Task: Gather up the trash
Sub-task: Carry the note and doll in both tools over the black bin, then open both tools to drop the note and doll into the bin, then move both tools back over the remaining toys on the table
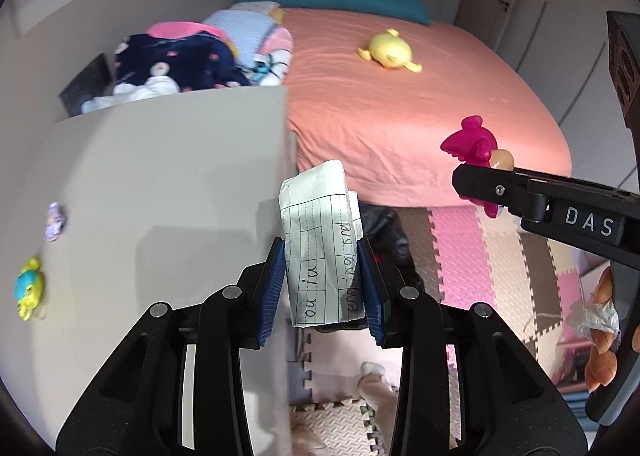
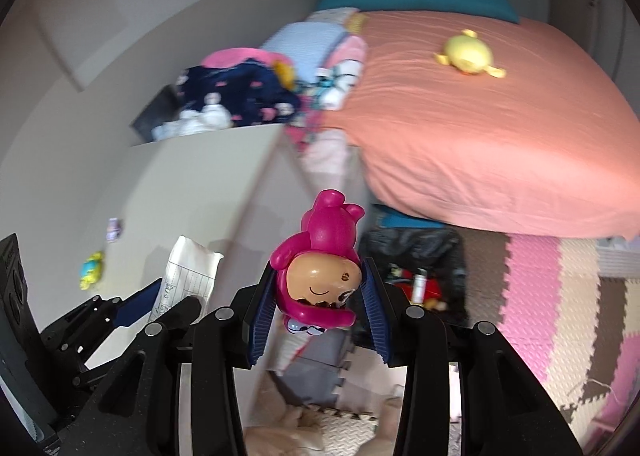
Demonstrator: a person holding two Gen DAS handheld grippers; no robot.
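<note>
A: How far along does the trash collecting look?

B: Partway, at a guess. The left gripper (image 1: 325,288) has its blue pads (image 1: 273,292) pressed on a folded paper (image 1: 320,240), so that piece is in hand. The right gripper (image 2: 318,308) is clamped on a pink toy figure (image 2: 320,276), its face turned upside down between the jaws.

A: And where would they go?

B: Probably the black trash bag (image 2: 416,256) on the floor at the foot of the bed (image 2: 500,128), just ahead of the right gripper. It seems to have some red and white scraps in it already. Neither piece has been dropped yet, so both releases are left.

A: Anything else lying about?

B: A yellow plush toy (image 1: 390,50) sits on the bed and clothes (image 1: 176,60) are piled beside the white cabinet (image 1: 160,192). Whether those count as trash cannot be told.

A: Any writing?

B: The paper is a ruled grid with handwriting; "ou" and "iu" can be made out, the rest is unclear. The right gripper's body reads "DAS" in the left wrist view, cut off at the edge.
</note>
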